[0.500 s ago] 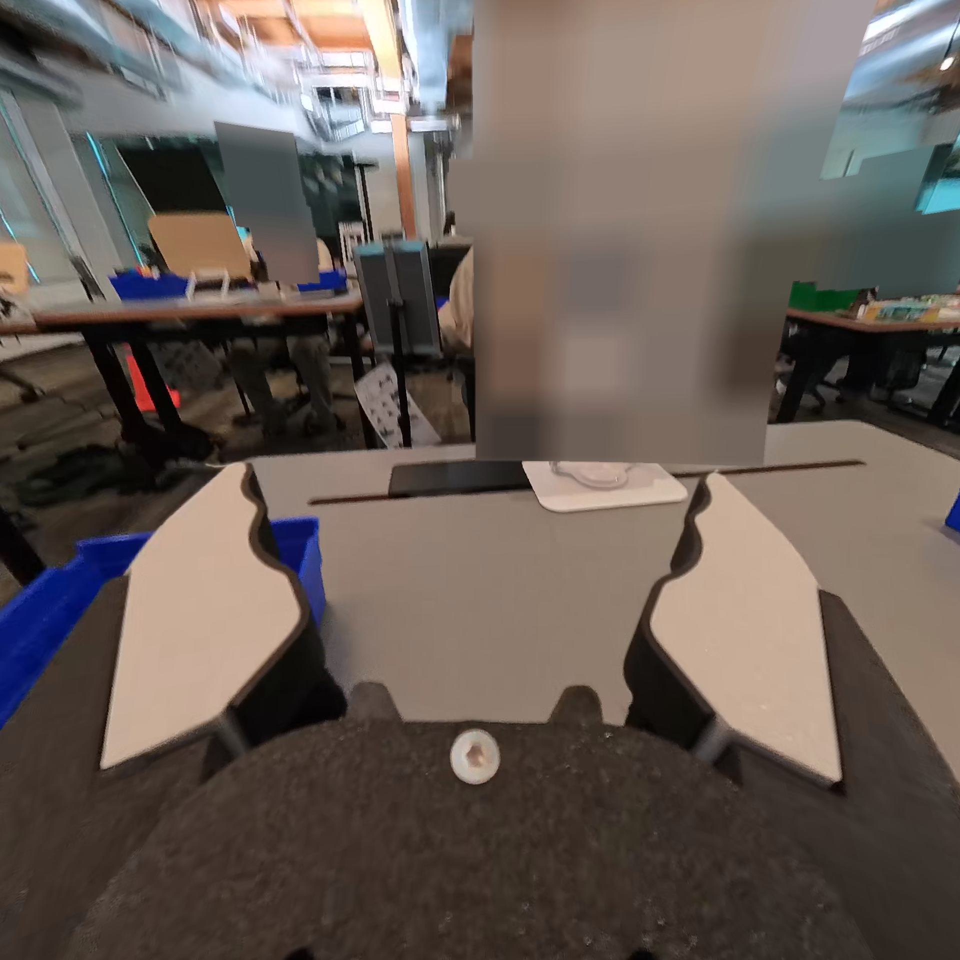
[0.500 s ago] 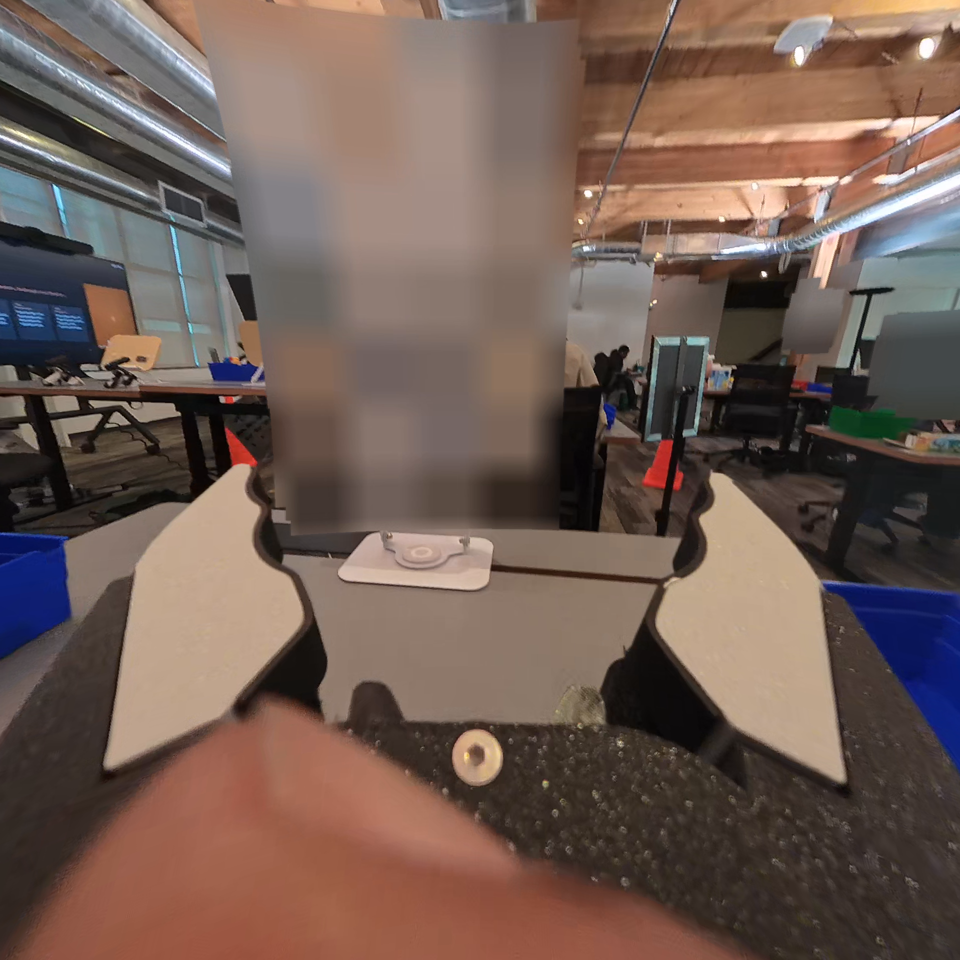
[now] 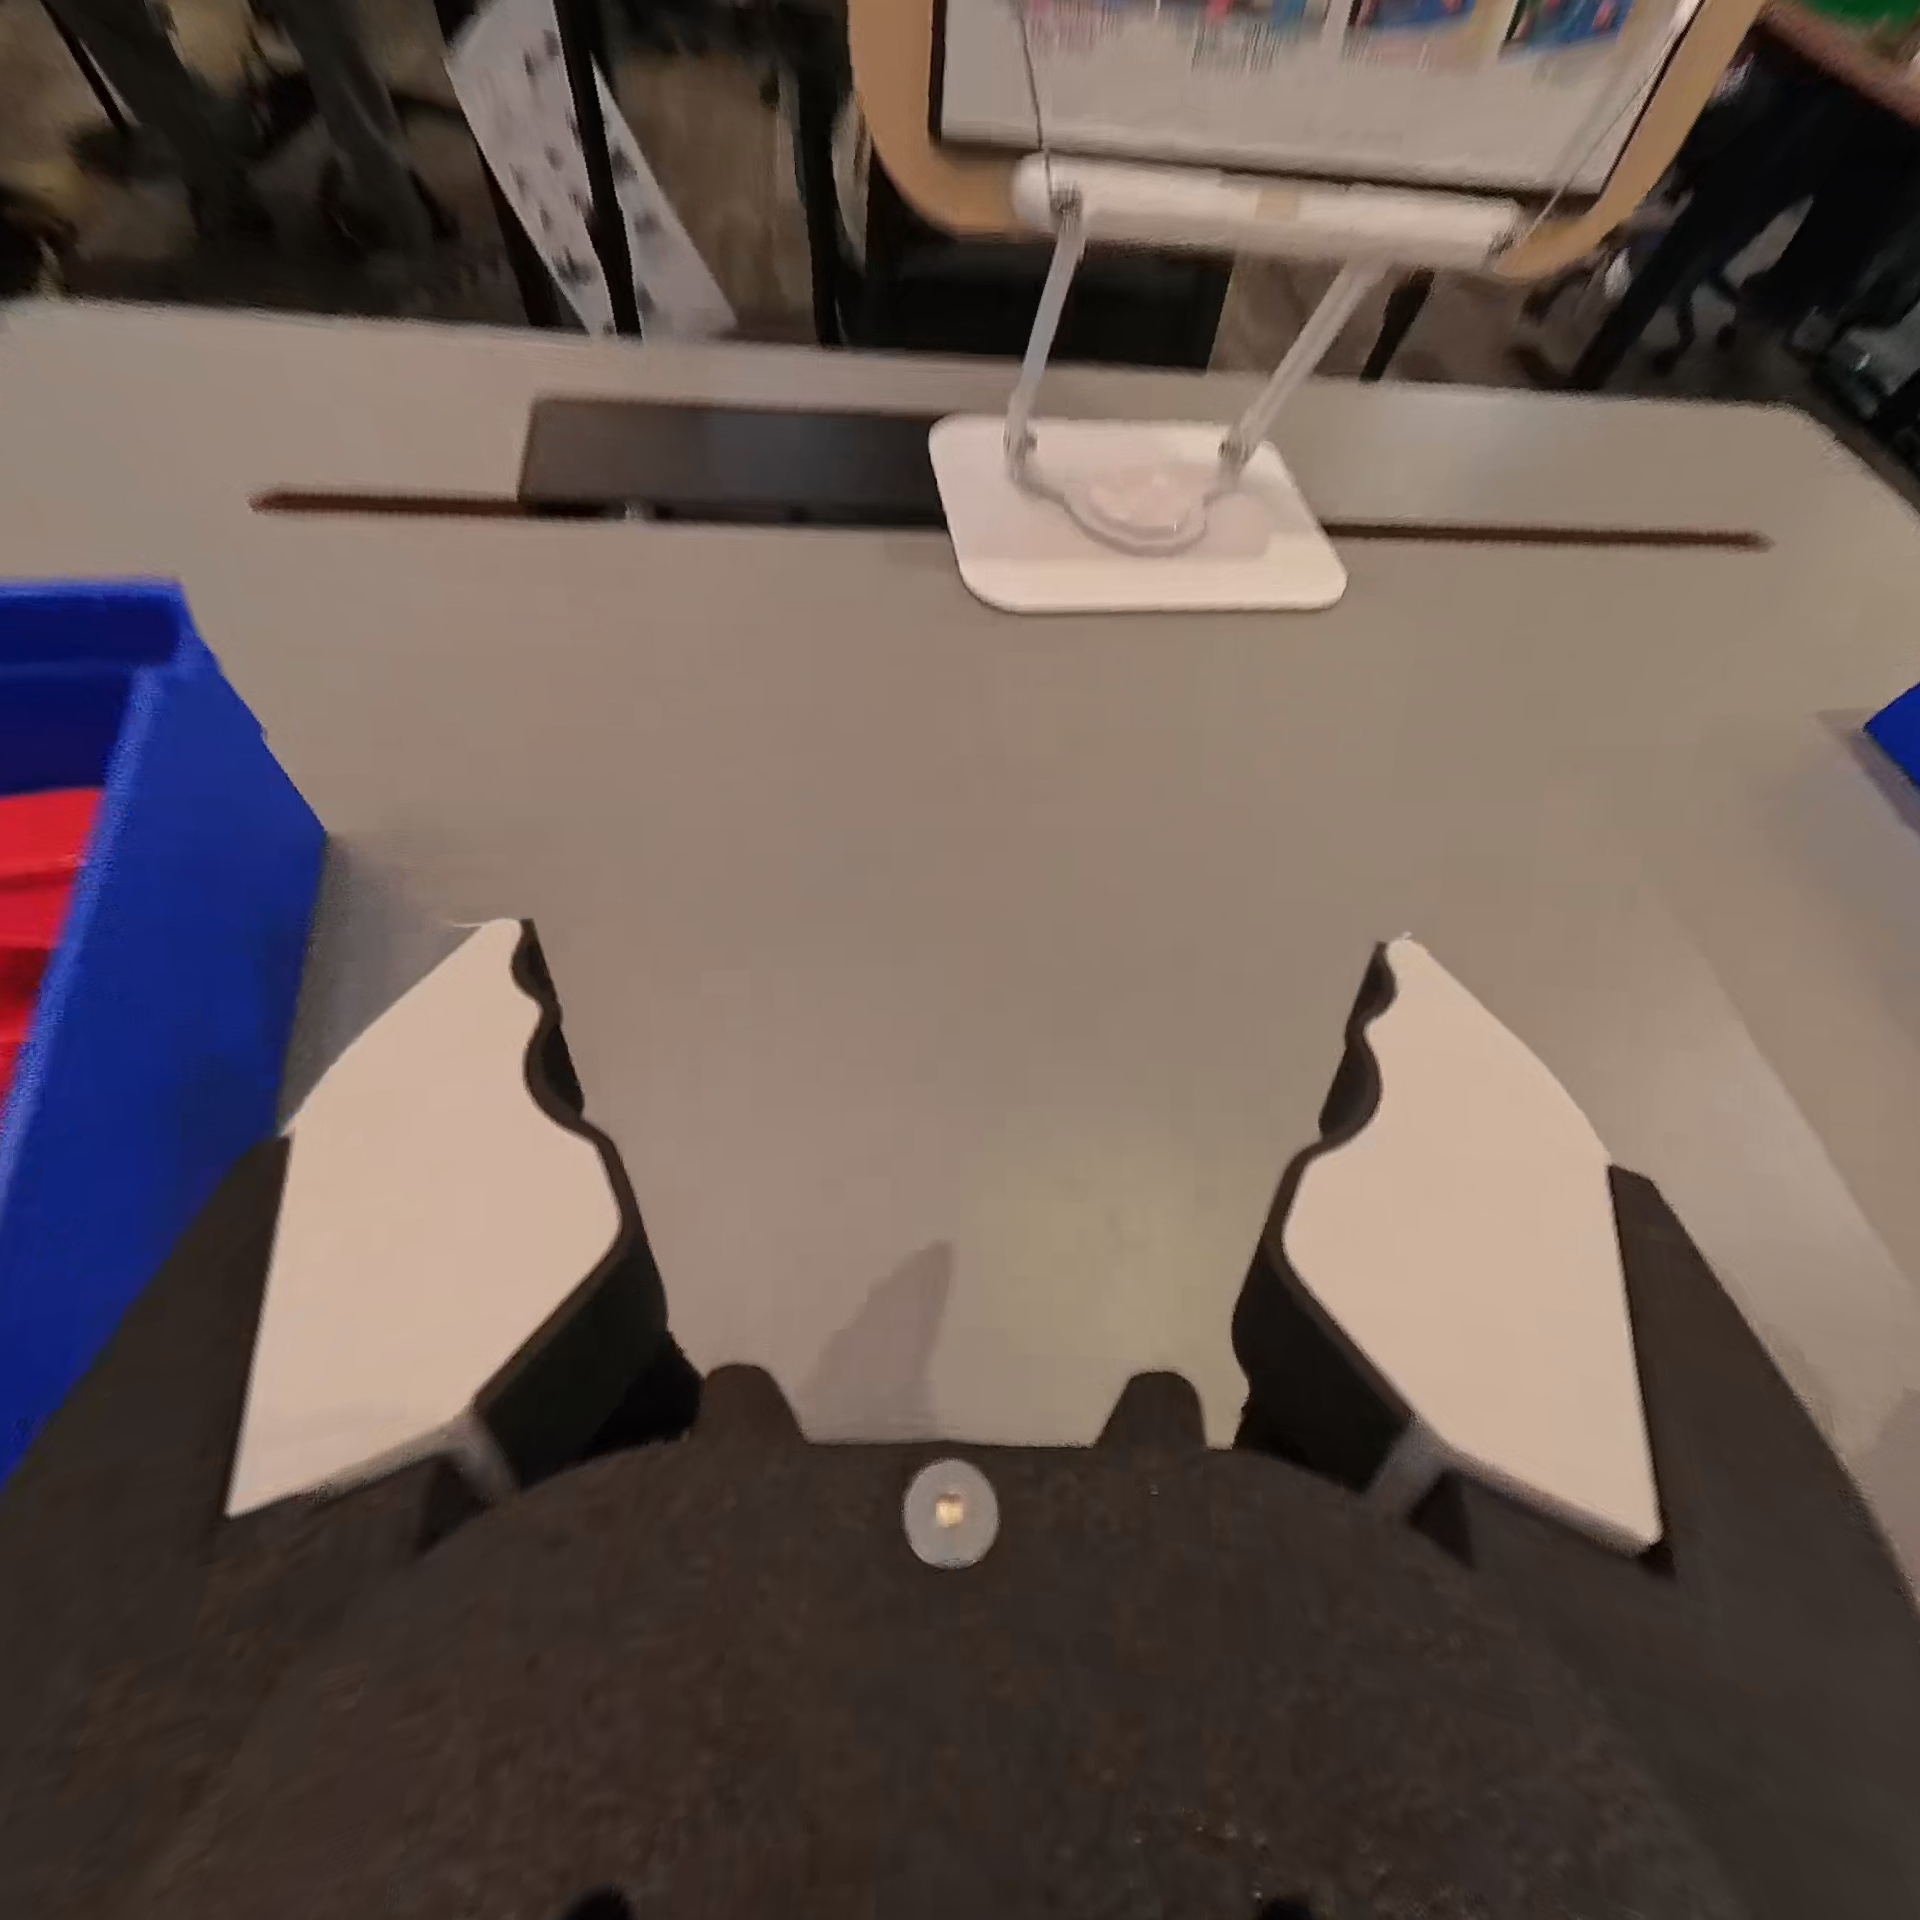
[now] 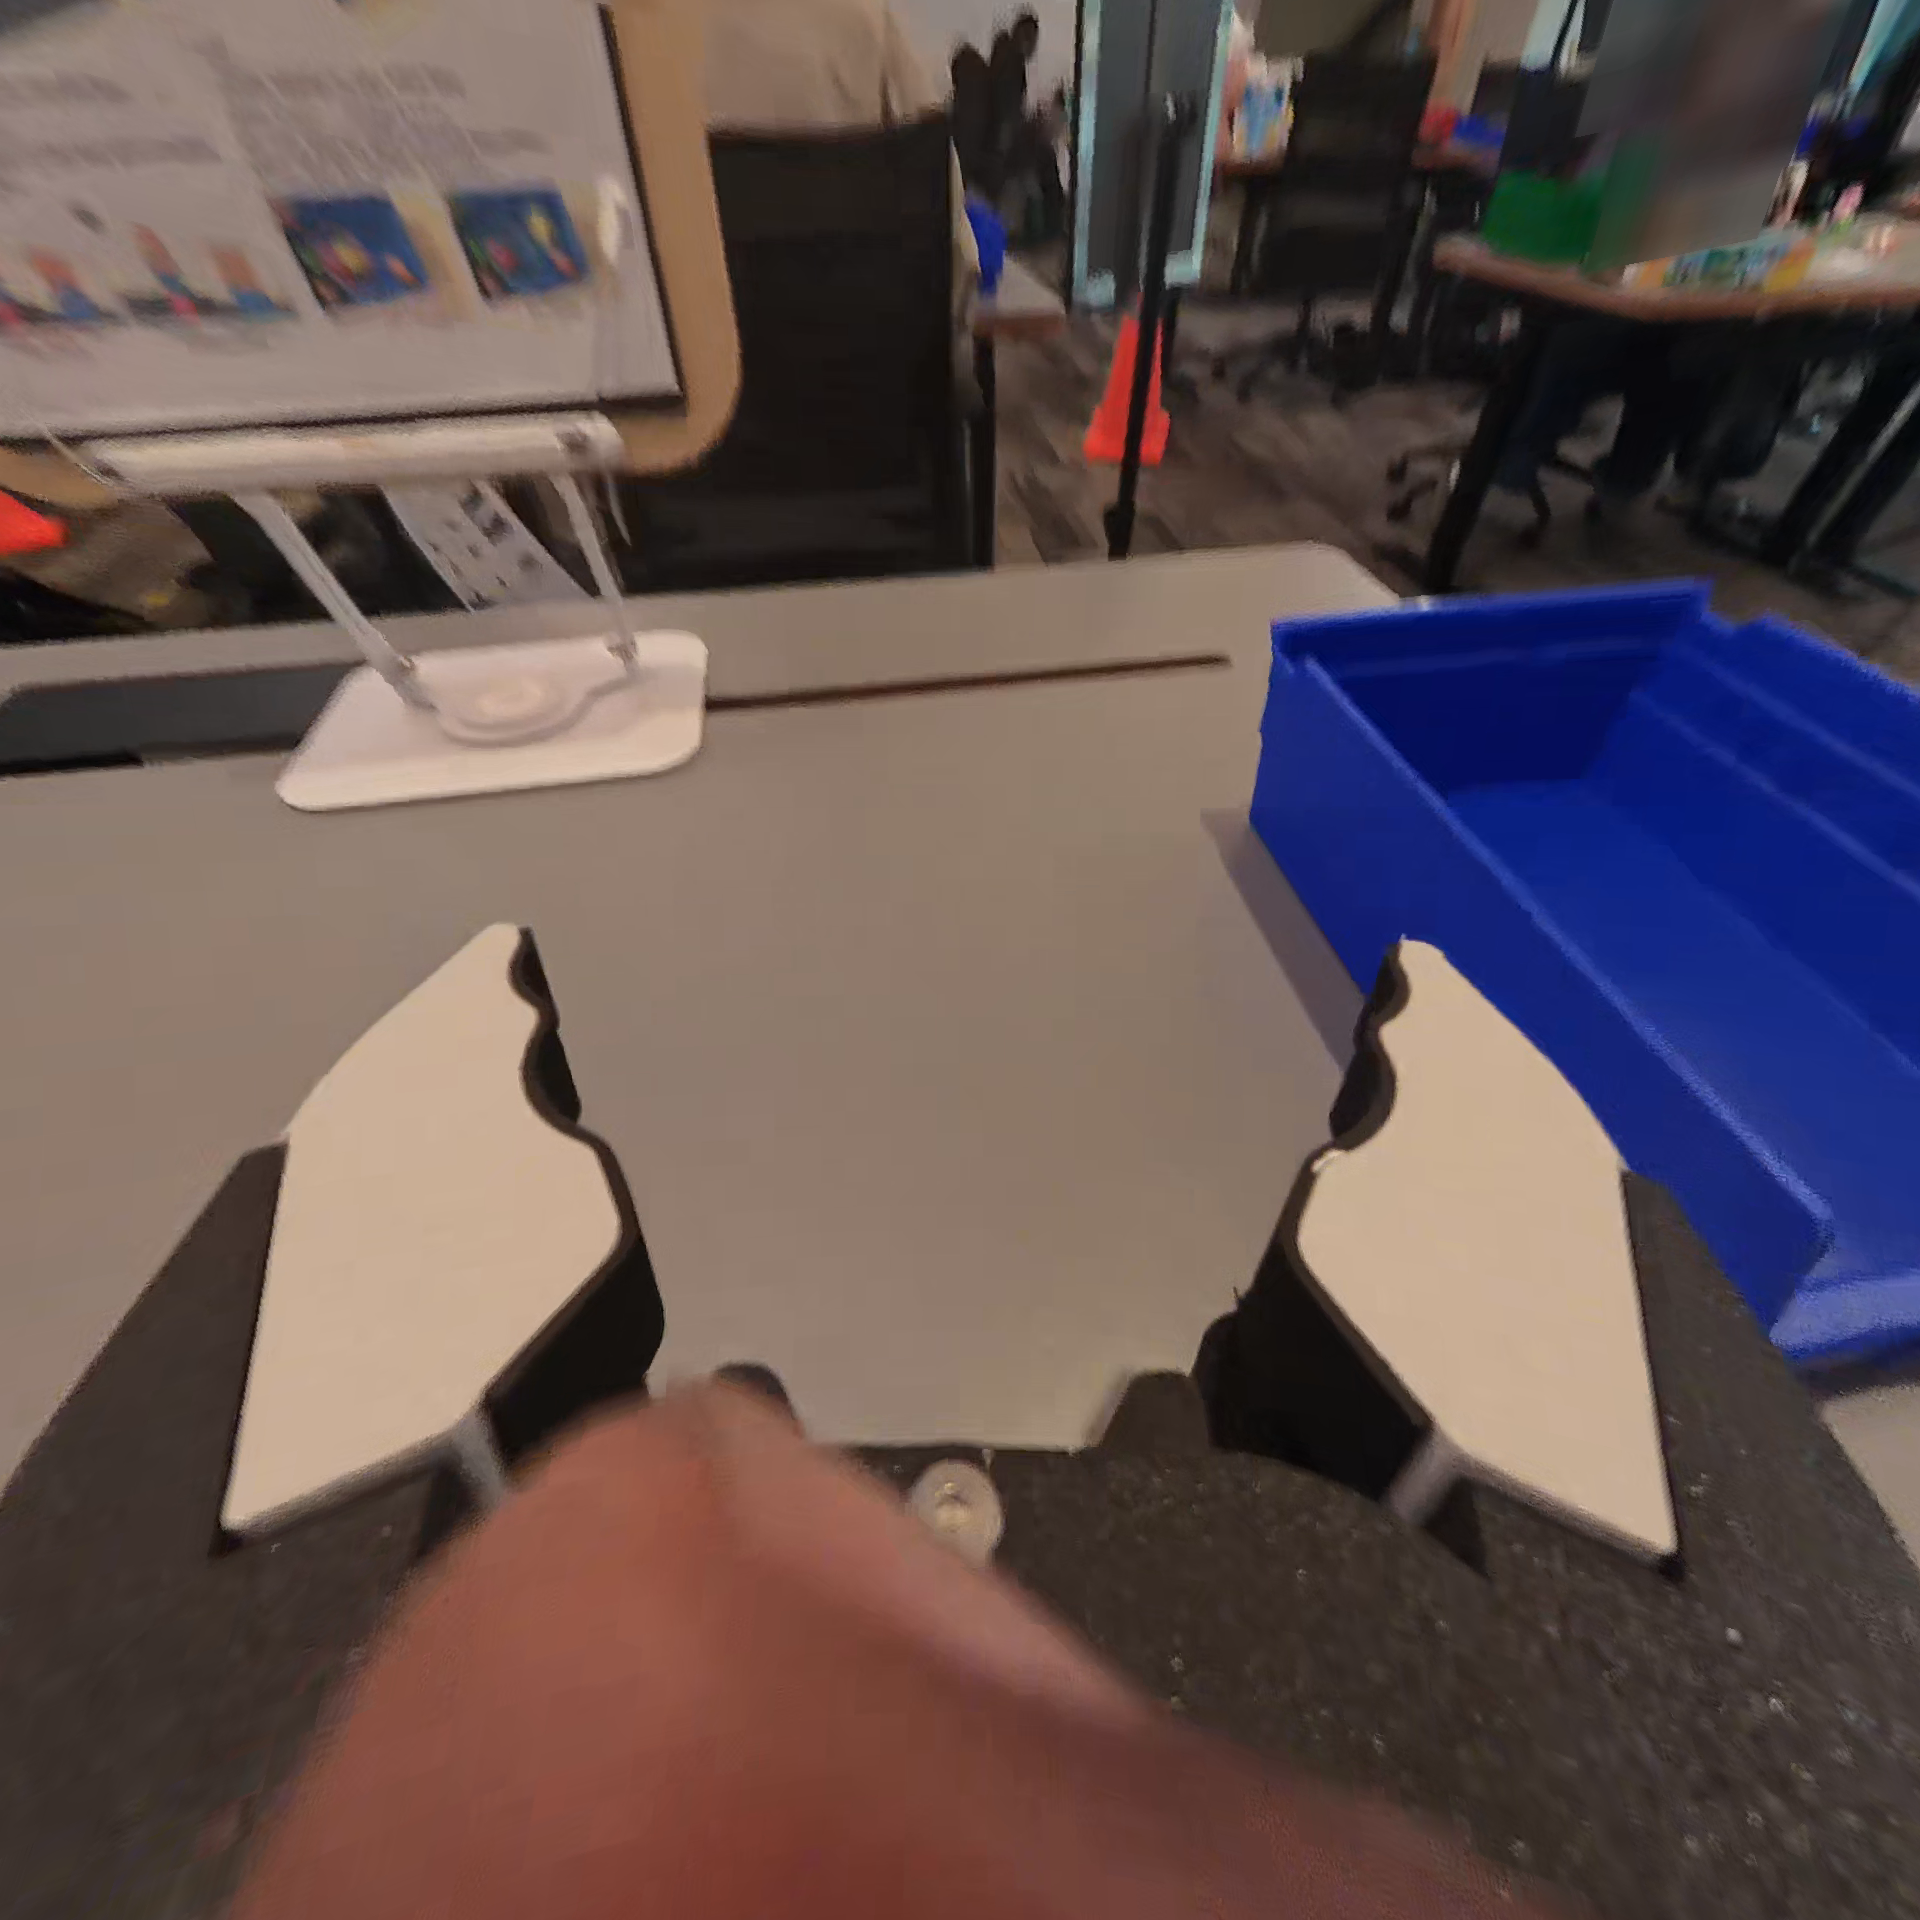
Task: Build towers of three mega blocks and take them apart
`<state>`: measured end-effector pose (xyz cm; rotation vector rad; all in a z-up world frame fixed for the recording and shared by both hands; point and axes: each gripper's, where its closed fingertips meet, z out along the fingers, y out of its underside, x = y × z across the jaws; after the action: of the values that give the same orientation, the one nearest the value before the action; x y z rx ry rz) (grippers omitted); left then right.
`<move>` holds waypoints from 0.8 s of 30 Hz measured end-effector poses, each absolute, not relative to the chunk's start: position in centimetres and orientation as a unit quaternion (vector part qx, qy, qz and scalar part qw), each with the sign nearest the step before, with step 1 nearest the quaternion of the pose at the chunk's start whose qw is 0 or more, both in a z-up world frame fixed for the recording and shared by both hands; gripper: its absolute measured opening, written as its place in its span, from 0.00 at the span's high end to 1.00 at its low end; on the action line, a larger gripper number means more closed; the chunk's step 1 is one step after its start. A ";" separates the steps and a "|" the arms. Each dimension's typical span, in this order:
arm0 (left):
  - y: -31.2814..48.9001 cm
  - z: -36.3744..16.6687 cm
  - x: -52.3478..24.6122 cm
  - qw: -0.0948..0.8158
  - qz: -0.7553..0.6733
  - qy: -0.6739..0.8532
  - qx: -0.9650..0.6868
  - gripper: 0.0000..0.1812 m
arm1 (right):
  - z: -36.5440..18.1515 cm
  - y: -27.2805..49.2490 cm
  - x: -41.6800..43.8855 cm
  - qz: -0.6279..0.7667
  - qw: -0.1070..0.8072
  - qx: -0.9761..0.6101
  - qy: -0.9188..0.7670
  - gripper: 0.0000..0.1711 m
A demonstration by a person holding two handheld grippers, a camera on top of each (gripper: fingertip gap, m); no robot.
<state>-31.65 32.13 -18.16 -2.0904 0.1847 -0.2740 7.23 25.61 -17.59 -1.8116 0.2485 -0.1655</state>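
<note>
My left gripper [image 3: 961, 940] is open and empty above the grey table [image 3: 935, 790]. A blue bin [image 3: 197, 914] stands at its left, with red blocks [image 3: 42, 883] showing inside. My right gripper [image 4: 961, 940] is open and empty above the same table [image 4: 883, 935]. A second blue bin [image 4: 1621, 883] stands at its right and looks empty as far as I see into it. No block lies on the table in either view. A blurred finger [image 4: 779, 1662] covers the lower part of the right wrist view.
A white stand base [image 3: 1143, 530] holds up a board with a sheet [image 3: 1299, 83] at the table's far edge; it also shows in the right wrist view [image 4: 488, 727]. A dark slot [image 3: 727, 457] runs along the back. Chairs and desks stand beyond.
Both grippers have tilted downward toward the table, which now fills more of each view. The bins have come further into view. Both stay open.
</note>
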 end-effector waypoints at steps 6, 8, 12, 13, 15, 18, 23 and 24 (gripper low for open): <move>32.6 -23.4 -30.1 0.398 -0.112 0.073 -0.908 0.33 | -22.8 26.3 9.1 -0.090 0.534 -0.829 0.137 0.27; 32.6 -24.9 -29.9 0.371 -0.109 0.069 -0.919 0.34 | -24.2 26.4 9.5 -0.093 0.515 -0.840 0.145 0.27; 33.2 -26.8 -30.1 0.348 -0.097 0.062 -0.930 0.35 | -26.3 26.8 10.1 -0.098 0.487 -0.854 0.154 0.27; 33.3 -27.1 -30.2 0.343 -0.097 0.059 -0.932 0.35 | -26.8 26.9 10.2 -0.101 0.481 -0.857 0.155 0.27; 33.7 -27.7 -30.4 0.338 -0.093 0.052 -0.935 0.35 | -27.6 27.2 10.3 -0.105 0.471 -0.862 0.156 0.27; 34.6 -28.5 -31.1 0.338 -0.070 0.043 -0.938 0.35 | -28.8 27.6 10.4 -0.108 0.456 -0.870 0.155 0.28; 35.5 -30.2 -32.1 0.331 -0.044 0.031 -0.942 0.35 | -30.8 28.2 10.0 -0.115 0.431 -0.884 0.143 0.29; 35.6 -30.5 -32.2 0.329 -0.041 0.031 -0.943 0.35 | -31.3 28.2 10.1 -0.119 0.423 -0.887 0.142 0.29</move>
<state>-32.18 35.56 -30.54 -2.4676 0.0818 -0.1073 10.06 28.18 -31.26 -2.2191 0.3559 -0.2972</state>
